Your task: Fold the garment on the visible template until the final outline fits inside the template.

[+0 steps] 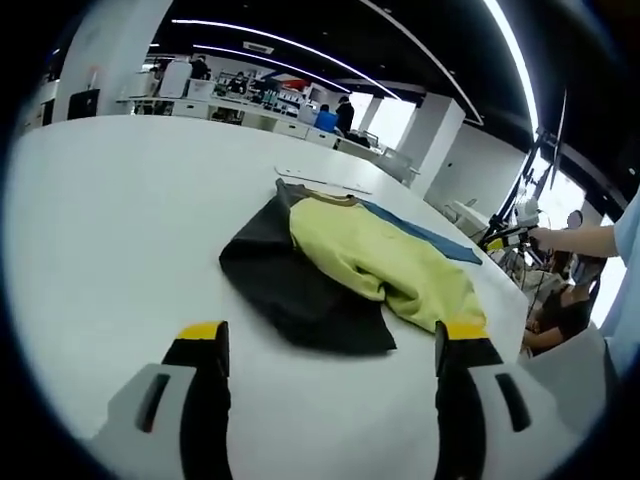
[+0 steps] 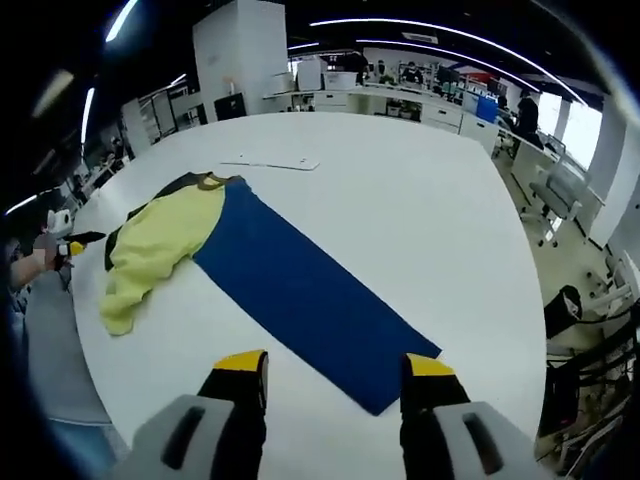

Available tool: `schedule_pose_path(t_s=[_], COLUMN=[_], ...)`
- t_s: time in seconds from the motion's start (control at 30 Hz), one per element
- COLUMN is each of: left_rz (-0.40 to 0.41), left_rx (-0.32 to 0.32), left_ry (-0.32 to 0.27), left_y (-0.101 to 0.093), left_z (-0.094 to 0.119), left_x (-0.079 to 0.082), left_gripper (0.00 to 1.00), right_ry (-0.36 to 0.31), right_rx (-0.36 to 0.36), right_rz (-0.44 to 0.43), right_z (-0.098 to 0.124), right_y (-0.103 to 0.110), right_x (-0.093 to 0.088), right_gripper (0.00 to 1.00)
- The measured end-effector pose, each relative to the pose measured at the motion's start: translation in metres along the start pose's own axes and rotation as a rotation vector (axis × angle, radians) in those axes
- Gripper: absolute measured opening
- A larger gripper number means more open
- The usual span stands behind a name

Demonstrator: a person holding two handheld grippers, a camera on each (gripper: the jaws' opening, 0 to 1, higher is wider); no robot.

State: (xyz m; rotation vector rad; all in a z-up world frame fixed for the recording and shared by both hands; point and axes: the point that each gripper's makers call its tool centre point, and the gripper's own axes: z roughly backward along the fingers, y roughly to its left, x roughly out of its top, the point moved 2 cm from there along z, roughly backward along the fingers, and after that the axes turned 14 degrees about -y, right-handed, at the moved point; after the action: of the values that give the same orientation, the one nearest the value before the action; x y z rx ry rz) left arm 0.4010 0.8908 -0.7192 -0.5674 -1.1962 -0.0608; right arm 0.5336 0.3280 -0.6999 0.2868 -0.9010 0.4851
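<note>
Left gripper view, tool state: left hand-held gripper [image 1: 330,350] jaws spread wide, nothing between them, above the white round table [image 1: 110,230]
Left gripper view, garment: yellow-and-black soft fabric garment [image 1: 340,265] lies bunched just ahead of the jaws; yellow panel folded over the black part, collar at the far end
Left gripper view, template: flat blue rectangular template [image 1: 425,235] shows as a strip beyond the garment's yellow edge
Left gripper view, other tool: the right hand-held gripper [image 1: 505,237] is seen at the right, held by a person's hand [image 1: 545,238]
Right gripper view, tool state: right hand-held gripper [image 2: 335,375] jaws wide apart, empty, over the template's near corner
Right gripper view, layout: garment [image 2: 160,245] lies on the template's [image 2: 310,295] far left end and spills onto the table [image 2: 420,200]; most of the template is bare
Handling judgement: light, limp cloth, likely to drape and slide; not fragile
Grip judgement: pinch a hem edge or corner of the bunched yellow layer, one tool per side
</note>
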Motion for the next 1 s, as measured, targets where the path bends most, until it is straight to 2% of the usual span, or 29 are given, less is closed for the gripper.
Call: schedule_pose_path(t_s=[0.1,0.3,0.47,0.63,0.83,1.0], left_rz=[0.011,0.025,0.033,0.049,0.052,0.087], left_rx=[-0.002,-0.004,0.002,0.014,0.026,0.058], left_ry=[0.007,0.009,0.005,-0.013,-0.028,-0.057], left_y=[0.001,0.001,0.006,0.013,0.024,0.036], left_z=[0.0,-0.002,-0.005,-0.009,-0.013,-0.018], left_x=[-0.004,-0.008,-0.009,-0.004,0.004,0.012], left_gripper=[0.78,0.76,0.74,0.73,0.72,0.69], right_ry=[-0.013,-0.029,-0.051,-0.069,-0.071,-0.065], right_rx=[0.016,0.052,0.071,0.082,0.077,0.078], right_rz=[-0.002,-0.003,-0.009,-0.027,-0.039,-0.048], right_z=[0.004,0.016,0.024,0.03,0.035,0.034], right_y=[0.013,0.056,0.078,0.09,0.093,0.096], right_x=[0.0,0.002,0.003,0.002,-0.003,-0.009], right_gripper=[0.51,0.5,0.49,0.49,0.48,0.48])
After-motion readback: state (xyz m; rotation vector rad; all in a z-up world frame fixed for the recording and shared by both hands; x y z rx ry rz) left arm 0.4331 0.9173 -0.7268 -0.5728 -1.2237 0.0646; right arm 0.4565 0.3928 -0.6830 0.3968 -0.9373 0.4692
